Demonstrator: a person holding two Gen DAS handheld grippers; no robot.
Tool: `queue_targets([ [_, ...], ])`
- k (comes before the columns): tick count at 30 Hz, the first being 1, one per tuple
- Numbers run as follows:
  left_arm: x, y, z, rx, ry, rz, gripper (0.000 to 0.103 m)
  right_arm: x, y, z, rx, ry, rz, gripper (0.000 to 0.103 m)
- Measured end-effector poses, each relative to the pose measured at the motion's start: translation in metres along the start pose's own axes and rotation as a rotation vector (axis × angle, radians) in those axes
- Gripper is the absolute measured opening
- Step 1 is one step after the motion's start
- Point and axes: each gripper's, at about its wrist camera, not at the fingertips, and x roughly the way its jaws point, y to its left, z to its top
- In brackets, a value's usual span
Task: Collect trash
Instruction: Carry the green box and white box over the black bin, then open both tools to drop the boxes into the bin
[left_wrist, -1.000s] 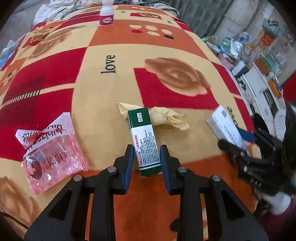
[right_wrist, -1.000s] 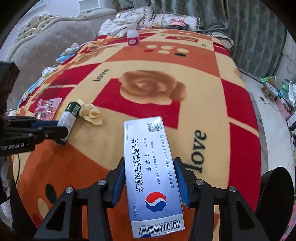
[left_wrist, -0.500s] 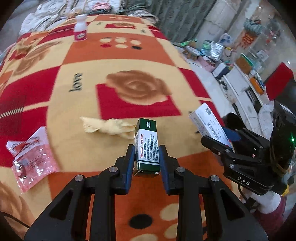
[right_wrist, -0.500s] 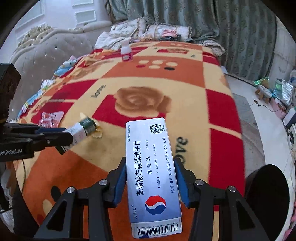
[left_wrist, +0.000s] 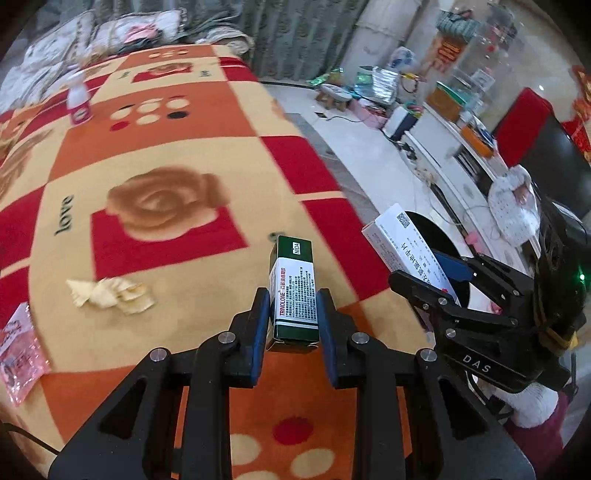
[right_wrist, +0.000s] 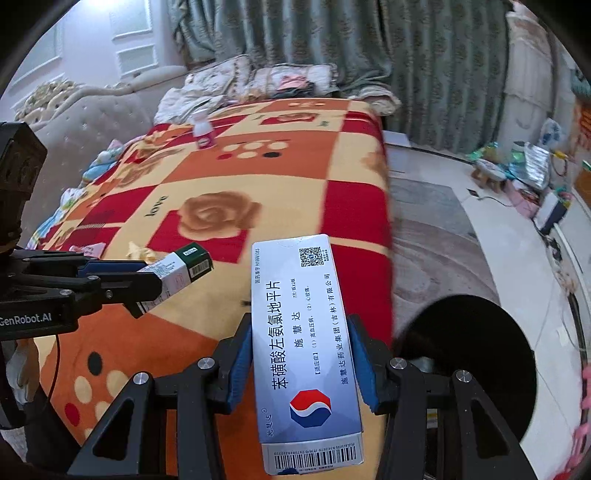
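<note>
A green-and-white medicine box (left_wrist: 294, 291) is being pinched by the left claw (left_wrist: 292, 322); a blue-white pill box (right_wrist: 303, 343) is being pinched by the right claw (right_wrist: 301, 363), with a black bin (right_wrist: 476, 354) just right of it.

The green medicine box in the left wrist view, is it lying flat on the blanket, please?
No, the green medicine box is clamped between the left tool's blue pads, raised off the blanket.

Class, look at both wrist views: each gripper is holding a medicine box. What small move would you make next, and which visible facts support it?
Probably carry the right gripper a little further right until its white box hangs over the black bin, then let go. The box is clamped and lifted off the blanket, with the bin's opening just beside it. The left gripper, shut on the green box, could follow.
</note>
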Motion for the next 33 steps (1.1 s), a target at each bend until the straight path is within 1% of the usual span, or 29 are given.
queue_targets([
  [9,0.025,-0.048,0.014,0.073,0.025,-0.044,0.023,-0.021,-0.059,-0.016,0.105,-0.010,-0.075,0.047],
  [20,0.064,-0.106,0.028,0.129,0.070,-0.114,0.023,-0.025,-0.130,-0.038,0.234,0.015,-0.143,0.047],
  [26,0.085,-0.123,0.031,0.125,0.096,-0.150,0.023,-0.022,-0.153,-0.045,0.275,0.026,-0.159,0.047],
  [33,0.094,-0.135,0.032,0.131,0.103,-0.185,0.023,-0.016,-0.169,-0.050,0.312,0.045,-0.172,0.047],
])
